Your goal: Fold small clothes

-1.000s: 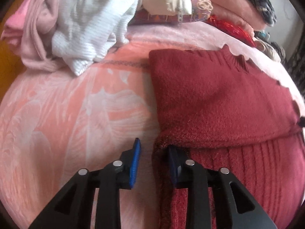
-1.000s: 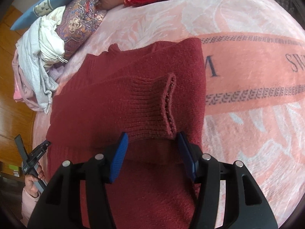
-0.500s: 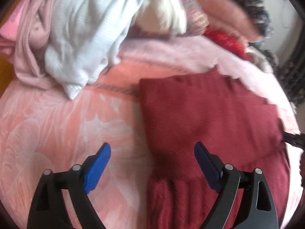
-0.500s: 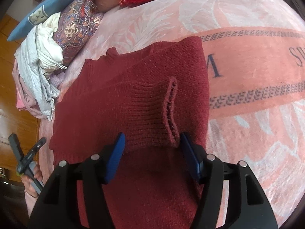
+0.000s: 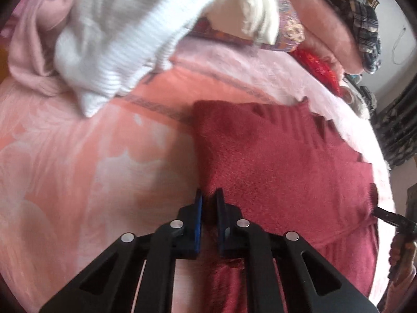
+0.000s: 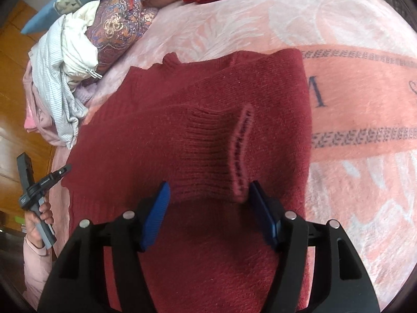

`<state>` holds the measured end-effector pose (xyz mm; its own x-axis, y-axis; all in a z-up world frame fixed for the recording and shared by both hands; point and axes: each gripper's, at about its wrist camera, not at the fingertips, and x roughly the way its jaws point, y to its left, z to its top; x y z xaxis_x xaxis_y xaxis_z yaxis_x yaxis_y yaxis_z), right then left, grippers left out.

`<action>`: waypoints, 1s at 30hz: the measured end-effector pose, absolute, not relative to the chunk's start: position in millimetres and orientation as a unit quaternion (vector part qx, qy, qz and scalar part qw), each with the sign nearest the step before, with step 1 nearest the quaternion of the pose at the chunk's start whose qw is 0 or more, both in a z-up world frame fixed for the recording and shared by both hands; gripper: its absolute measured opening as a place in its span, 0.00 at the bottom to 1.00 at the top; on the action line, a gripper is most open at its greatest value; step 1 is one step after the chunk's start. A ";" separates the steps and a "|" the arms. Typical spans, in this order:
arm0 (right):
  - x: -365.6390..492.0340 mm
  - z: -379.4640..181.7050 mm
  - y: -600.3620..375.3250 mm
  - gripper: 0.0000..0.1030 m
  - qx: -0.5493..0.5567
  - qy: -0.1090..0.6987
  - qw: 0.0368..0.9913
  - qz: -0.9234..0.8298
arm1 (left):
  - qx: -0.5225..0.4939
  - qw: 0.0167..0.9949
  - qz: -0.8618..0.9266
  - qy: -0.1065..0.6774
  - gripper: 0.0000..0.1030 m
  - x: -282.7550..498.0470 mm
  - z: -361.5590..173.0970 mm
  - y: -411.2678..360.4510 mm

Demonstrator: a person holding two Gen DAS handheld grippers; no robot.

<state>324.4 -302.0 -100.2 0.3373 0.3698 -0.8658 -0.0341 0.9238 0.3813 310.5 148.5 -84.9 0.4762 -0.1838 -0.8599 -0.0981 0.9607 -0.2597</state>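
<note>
Left gripper (image 5: 208, 203) jaws pinching nearly closed on the left edge of the red sweater (image 5: 273, 161), gripping a fold of knit. Right gripper (image 6: 207, 203) jaws standing wide apart, straddling the ribbed cuff (image 6: 216, 156) of the folded-in sleeve, pads not visibly pressing. Sweater lying flat and partly folded, filling the middle of the bed on the pink blanket (image 6: 351, 104). Rumpled clothes pile (image 5: 109, 39) crowding the bed's far left edge beside a patterned pillow (image 6: 120, 26).

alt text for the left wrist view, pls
Left gripper, jaws shut on the near edge of a folded red sweater lying on a pink blanket. A pile of white and pink clothes sits behind.
</note>
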 end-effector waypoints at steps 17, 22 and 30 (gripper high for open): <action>319.8 -99.6 -297.6 0.62 0.147 0.558 0.807 0.127 | 0.027 0.878 -0.004 0.478 0.68 237.9 -74.2 97.7; 319.5 -99.7 -295.5 0.62 0.142 0.559 0.807 0.130 | 0.039 0.869 0.019 0.493 0.66 246.2 -96.5 93.1; 320.1 -101.0 -294.0 0.62 0.137 0.562 0.806 0.130 | -0.081 0.860 -0.012 0.505 0.11 258.7 -93.7 127.5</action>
<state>320.1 -294.0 -101.0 0.3351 0.3626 -0.8696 -0.0552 0.9290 0.3660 258.7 127.5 -93.7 0.4906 -0.1018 -0.8654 -0.0617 0.9866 -0.1510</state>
